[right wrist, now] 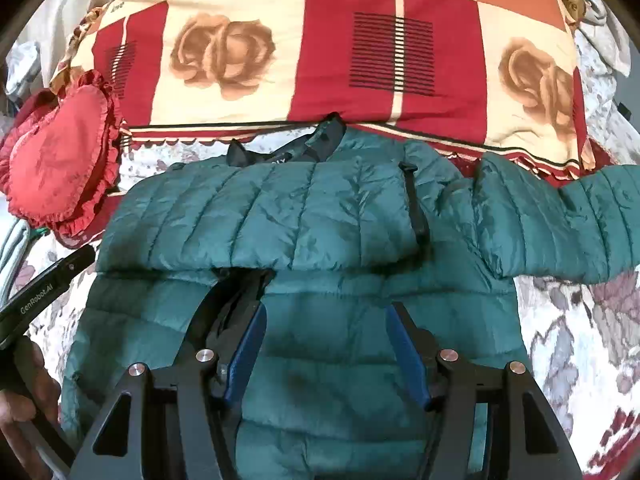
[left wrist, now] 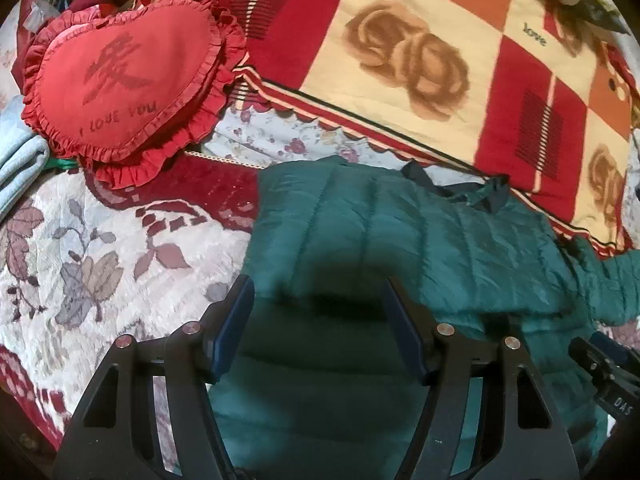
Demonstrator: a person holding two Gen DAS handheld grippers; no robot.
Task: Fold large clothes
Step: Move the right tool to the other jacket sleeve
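A teal quilted puffer jacket [right wrist: 320, 216] lies flat on the bed, its dark collar [right wrist: 316, 146] at the far side. One sleeve is folded across the chest. The other sleeve [right wrist: 568, 216] stretches out to the right. My right gripper [right wrist: 326, 308] hovers over the jacket's middle, open, with nothing pinched between its blue pads [right wrist: 406, 348]. My left gripper [left wrist: 318, 284] is open above the jacket's [left wrist: 400, 220] left part, near its side edge. Each gripper shows in the other's view: the right gripper [left wrist: 600, 368] at the right edge, the left gripper [right wrist: 48, 284] at the left edge.
A red heart-shaped ruffled pillow [left wrist: 124, 76] lies left of the jacket. A red and cream rose-patterned blanket [right wrist: 320, 48] is bunched behind the collar. The floral bedspread [left wrist: 80, 260] shows around the jacket. Light blue cloth [left wrist: 16, 160] sits at the far left. A hand [right wrist: 24, 384] holds the left gripper.
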